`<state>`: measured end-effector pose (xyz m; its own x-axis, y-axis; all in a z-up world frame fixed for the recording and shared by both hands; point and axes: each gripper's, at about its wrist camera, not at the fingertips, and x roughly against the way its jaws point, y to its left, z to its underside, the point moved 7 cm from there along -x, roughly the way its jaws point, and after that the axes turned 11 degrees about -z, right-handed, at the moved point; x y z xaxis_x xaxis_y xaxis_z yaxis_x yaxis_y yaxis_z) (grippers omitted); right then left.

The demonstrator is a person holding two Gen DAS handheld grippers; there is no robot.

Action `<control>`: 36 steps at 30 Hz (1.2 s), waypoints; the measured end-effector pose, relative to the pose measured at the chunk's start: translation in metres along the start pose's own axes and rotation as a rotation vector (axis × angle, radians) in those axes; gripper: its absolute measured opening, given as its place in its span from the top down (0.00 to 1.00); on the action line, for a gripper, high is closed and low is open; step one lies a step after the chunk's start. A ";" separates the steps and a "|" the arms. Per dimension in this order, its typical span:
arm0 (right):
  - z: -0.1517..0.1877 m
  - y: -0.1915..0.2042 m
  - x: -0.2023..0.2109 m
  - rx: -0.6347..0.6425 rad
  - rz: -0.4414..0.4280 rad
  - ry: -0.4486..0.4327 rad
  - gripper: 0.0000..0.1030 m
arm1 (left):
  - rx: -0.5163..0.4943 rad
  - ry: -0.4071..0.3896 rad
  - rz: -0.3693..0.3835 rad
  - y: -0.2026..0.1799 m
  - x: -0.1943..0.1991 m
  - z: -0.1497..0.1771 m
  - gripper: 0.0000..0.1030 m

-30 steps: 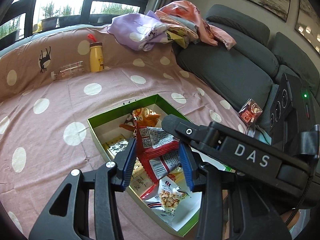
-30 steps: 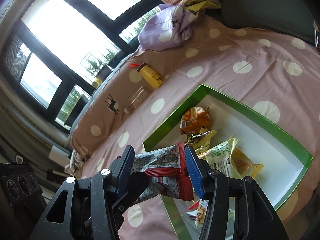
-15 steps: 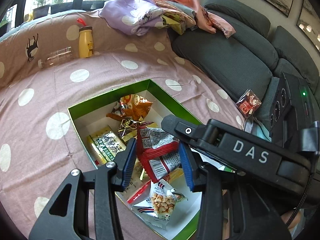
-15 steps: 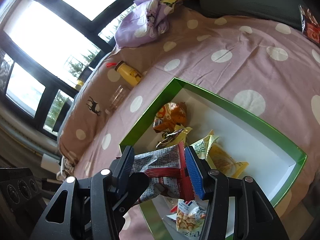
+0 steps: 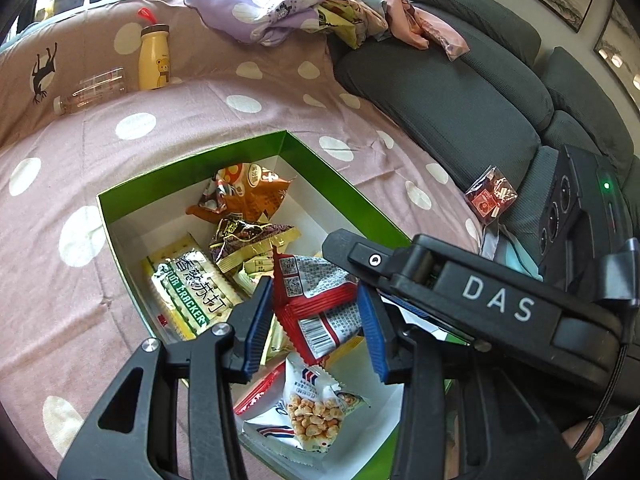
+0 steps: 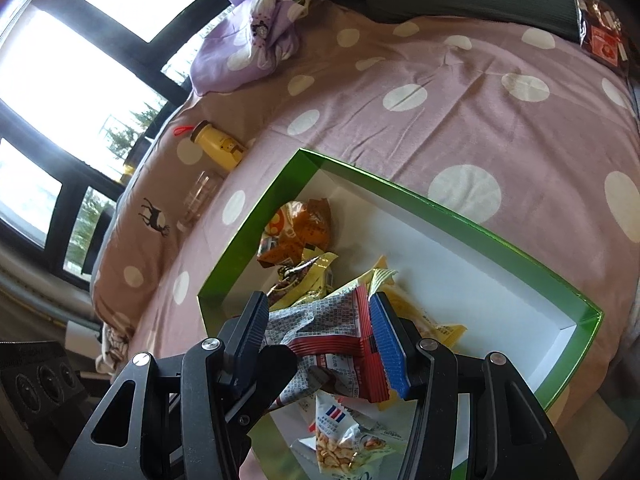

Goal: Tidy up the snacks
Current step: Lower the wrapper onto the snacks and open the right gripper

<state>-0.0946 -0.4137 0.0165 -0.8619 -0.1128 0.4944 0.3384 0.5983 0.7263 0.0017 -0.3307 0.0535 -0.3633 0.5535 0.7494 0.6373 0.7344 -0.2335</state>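
The red-and-grey packet (image 5: 316, 304) hangs over the green box (image 5: 192, 156) — between both grippers' jaws. Whether the left gripper (image 5: 316, 320) or right gripper (image 6: 320, 340) truly pinches it, I cannot tell — a loose hold might drop it crooked onto the crackers (image 5: 188, 296).

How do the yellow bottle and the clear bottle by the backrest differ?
The yellow bottle is opaque and stands upright; the clear bottle is see-through and lies on its side. The yellow bottle bears a bear print and red loop; the clear bottle looks plain. Both sit on the polka-dot cover, outside the green box.
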 end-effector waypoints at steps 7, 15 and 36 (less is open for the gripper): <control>0.000 -0.005 -0.006 -0.008 0.023 0.014 0.46 | 0.013 0.023 0.007 0.002 -0.008 0.002 0.60; 0.000 -0.013 -0.012 -0.016 0.042 0.028 0.46 | 0.017 0.037 -0.002 0.003 -0.015 0.004 0.60; 0.002 -0.019 -0.019 -0.016 0.095 0.052 0.46 | 0.036 0.068 0.014 0.004 -0.023 0.010 0.60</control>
<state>-0.0850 -0.4218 -0.0081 -0.8047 -0.0975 0.5857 0.4243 0.5956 0.6821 0.0061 -0.3364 0.0296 -0.3066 0.5370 0.7859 0.6168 0.7409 -0.2656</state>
